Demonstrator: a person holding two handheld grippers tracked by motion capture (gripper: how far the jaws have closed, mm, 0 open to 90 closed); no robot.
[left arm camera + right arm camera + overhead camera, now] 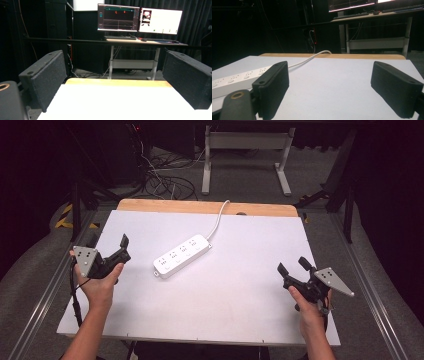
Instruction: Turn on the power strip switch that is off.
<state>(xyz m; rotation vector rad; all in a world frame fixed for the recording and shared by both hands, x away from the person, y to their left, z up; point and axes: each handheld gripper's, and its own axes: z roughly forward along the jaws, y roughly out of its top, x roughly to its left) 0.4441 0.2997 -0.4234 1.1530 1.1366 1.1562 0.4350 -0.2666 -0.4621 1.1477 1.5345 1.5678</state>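
Note:
A white power strip [182, 255] lies at an angle near the middle of the white table [240, 290], its white cable [218, 219] running off over the far edge. The strip's end [234, 80] and its cable [312, 57] also appear at the left of the right gripper view. My left gripper [123, 248] is held above the table's left edge, open and empty, left of the strip. My right gripper [293, 266] hovers near the right edge, open and empty. In the gripper views, the left gripper [120, 85] and the right gripper [329, 87] have wide gaps between their pads.
A wooden strip [205, 206] runs along the table's far edge. Beyond it stand a desk frame [245, 150] and loose floor cables [165, 180]. Two monitors [140, 20] sit on a desk far ahead. Metal rails [370, 285] flank the table.

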